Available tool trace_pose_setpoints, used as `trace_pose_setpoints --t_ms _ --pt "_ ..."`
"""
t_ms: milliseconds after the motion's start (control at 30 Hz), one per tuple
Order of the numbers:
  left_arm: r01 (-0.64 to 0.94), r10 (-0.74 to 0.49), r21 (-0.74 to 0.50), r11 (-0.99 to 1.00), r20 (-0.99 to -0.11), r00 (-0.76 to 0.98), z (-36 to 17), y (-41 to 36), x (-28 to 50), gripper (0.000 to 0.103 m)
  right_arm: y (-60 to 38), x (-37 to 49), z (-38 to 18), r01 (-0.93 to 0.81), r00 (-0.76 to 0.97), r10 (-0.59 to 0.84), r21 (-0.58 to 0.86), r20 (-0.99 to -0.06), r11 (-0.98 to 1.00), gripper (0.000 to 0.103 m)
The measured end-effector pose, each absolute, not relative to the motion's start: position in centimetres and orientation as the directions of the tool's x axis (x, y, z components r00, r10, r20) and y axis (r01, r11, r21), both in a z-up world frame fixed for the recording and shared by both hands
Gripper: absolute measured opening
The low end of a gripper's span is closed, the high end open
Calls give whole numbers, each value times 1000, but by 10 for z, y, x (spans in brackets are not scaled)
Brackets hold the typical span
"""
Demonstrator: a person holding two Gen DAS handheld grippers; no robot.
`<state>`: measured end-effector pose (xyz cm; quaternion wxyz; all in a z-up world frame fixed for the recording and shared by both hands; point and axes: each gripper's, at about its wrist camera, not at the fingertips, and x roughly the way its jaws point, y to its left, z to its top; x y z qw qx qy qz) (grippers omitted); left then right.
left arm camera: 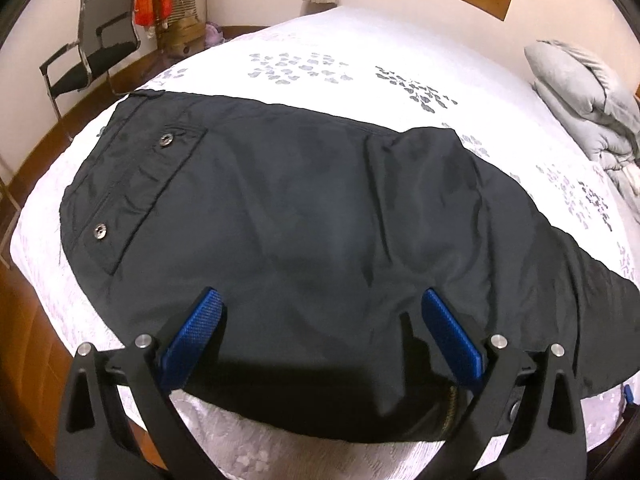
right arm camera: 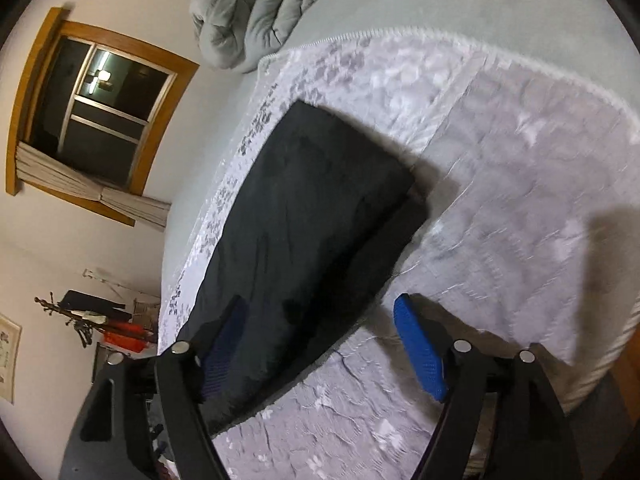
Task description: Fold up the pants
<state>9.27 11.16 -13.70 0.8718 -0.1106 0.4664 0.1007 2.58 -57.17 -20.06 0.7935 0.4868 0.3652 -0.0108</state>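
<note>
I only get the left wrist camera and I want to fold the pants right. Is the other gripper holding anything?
Observer: No. The right gripper is open, with nothing pinched between its fingers.
Operator: Where is it?
Observer: At the long edge of the pants. One finger is over the dark cloth, the other over the bed cover.
Operator: Is the far end of the pants tidy?
Observer: Yes, it looks that way. That end lies flat on the bed cover with a straight edge.
</note>
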Motion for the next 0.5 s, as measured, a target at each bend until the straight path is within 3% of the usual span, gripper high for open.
trace_pose_setpoints --t_ms 167,267,333,400,500 --pt "-280 87 -71 958 -853 515 -144 118 95 100 -564 49 -209 361 743 343 775 -575 518 76" --pt "-296 85 -78 952 -862 499 -152 122 96 100 -563 61 -211 363 745 361 794 -561 487 53" --pt "-295 99 -60 954 -863 496 -155 121 98 100 -566 68 -208 354 759 364 811 -540 465 29" --pt "-281 116 -30 959 -864 490 -156 116 101 100 -568 69 -200 338 766 361 811 -532 478 14" --pt "-256 118 -12 967 -864 489 -157 108 109 100 -568 69 -181 324 778 319 780 -542 535 8"
